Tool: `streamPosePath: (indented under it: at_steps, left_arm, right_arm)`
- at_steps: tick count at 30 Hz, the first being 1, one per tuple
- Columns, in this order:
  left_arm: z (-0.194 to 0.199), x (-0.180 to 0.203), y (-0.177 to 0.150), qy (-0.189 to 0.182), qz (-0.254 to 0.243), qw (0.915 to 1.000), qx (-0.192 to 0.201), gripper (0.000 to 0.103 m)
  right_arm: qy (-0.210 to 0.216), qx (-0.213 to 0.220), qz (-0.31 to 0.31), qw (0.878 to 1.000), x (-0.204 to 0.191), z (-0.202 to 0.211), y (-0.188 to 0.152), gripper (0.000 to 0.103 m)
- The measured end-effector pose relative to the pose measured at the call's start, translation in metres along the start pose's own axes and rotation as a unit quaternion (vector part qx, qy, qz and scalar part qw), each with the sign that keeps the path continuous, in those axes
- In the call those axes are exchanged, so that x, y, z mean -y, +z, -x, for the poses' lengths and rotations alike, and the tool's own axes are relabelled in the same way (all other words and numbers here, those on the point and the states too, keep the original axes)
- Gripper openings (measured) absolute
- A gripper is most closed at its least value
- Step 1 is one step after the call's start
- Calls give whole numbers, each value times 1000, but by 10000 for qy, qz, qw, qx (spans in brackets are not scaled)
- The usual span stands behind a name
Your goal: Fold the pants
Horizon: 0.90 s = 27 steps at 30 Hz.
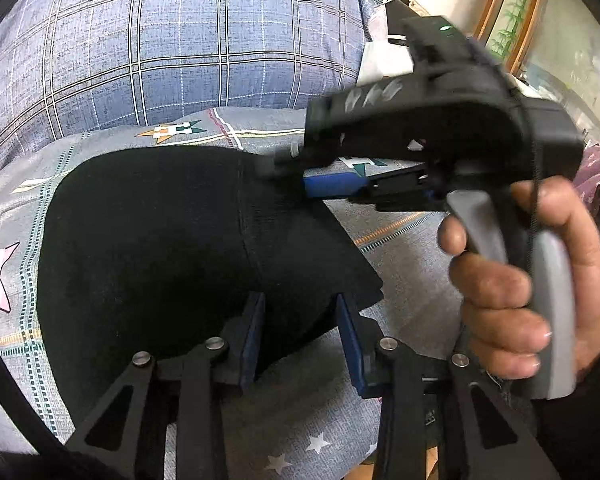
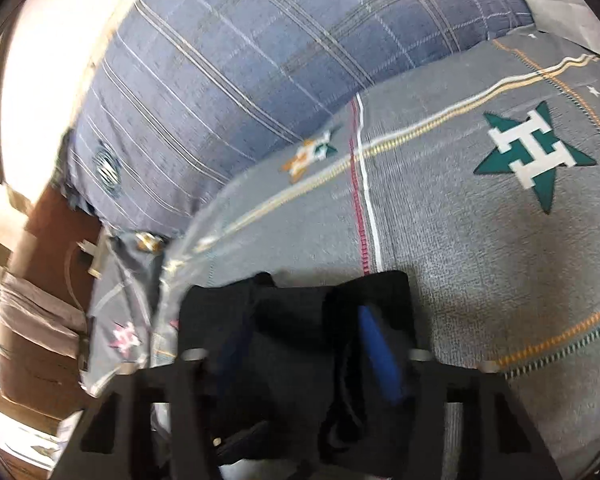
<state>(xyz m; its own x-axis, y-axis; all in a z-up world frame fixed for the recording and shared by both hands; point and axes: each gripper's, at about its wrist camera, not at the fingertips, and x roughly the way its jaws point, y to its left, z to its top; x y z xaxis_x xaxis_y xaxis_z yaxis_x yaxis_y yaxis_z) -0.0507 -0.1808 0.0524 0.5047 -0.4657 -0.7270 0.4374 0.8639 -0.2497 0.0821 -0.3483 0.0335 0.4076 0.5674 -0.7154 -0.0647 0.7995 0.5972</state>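
The left gripper (image 1: 300, 328) has its blue-padded jaws spread over the near edge of the black pants (image 1: 172, 248); dark cloth lies in the gap, but the pads stand clear of it on either side and do not press. The right gripper (image 2: 300, 344), in its own view, has black cloth bunched between its jaws and rising over the blue pad on the right; that picture is blurred, and I cannot tell whether the pads pinch the cloth or merely straddle it. In the left wrist view the same gripper reaches in from the right, its blue fingers (image 1: 332, 185) at the far right part of the pants, with a person's hand (image 1: 516, 280) wrapped round its grey handle. A green light glows on top of its black body, and pale markings on its side are too smeared to read.

The pants lie folded flat as a dark slab on the grey bedsheet (image 1: 404, 264), a seam running across them. The sheet carries stripes, small white stars, and a teal star (image 2: 534, 154) printed with a white letter "H". A blue plaid pillow (image 1: 172, 40) sits at the far side, touching the sheet. A round emblem on the pillow's corner cannot be read.
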Motion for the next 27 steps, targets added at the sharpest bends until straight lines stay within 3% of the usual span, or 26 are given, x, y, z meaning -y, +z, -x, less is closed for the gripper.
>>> streamPosePath:
  at_steps: [2, 5, 7, 9, 11, 13, 14, 16, 17, 18, 23, 27]
  left_arm:
    - [2, 1, 0, -7, -8, 10000, 17, 36]
    - [1, 1, -1, -13, -4, 10000, 12, 36]
    - [-2, 1, -3, 5, -26, 10000, -34, 36]
    - [-1, 1, -2, 9, -25, 10000, -23, 36]
    - [3, -1, 1, -67, 75, 9999, 6, 38]
    - [7, -5, 5, -176, 210, 9996, 10, 41]
    - [11, -7, 8, -244, 271, 9993, 34, 44]
    - [24, -12, 12, -274, 377, 9988, 174, 48]
    - [31, -14, 13, -244, 418, 9985, 256, 53]
    - [41, -20, 14, -200, 497, 9978, 383, 58]
    - [74, -63, 9, 155, 1287, 9889, 720, 62]
    - [74, -99, -3, 649, 1968, 9761, 660, 62]
  right_arm:
    - [-64, 107, 43, 9999, 1, 8, -1, 9]
    - [-67, 501, 335, 9982, -9, 26, -1, 7]
    - [-259, 204, 157, 9993, -1, 10, 1, 7]
    - [-168, -109, -236, 9995, 14, -4, -2, 7]
    - [24, -10, -374, 9993, 17, 5, -2, 8]
    - [154, 84, -345, 9992, 16, 19, -1, 11]
    - [252, 129, -368, 9989, 15, 26, -2, 18]
    - [527, 248, -322, 9978, 10, 38, -5, 45]
    - [609, 374, -260, 9971, 9, 46, -9, 74]
    - [604, 488, -208, 9968, 6, 52, -12, 81]
    - [645, 489, 245, 9964, -9, 59, -41, 79]
    - [361, 171, 436, 9983, -14, 42, -65, 56]
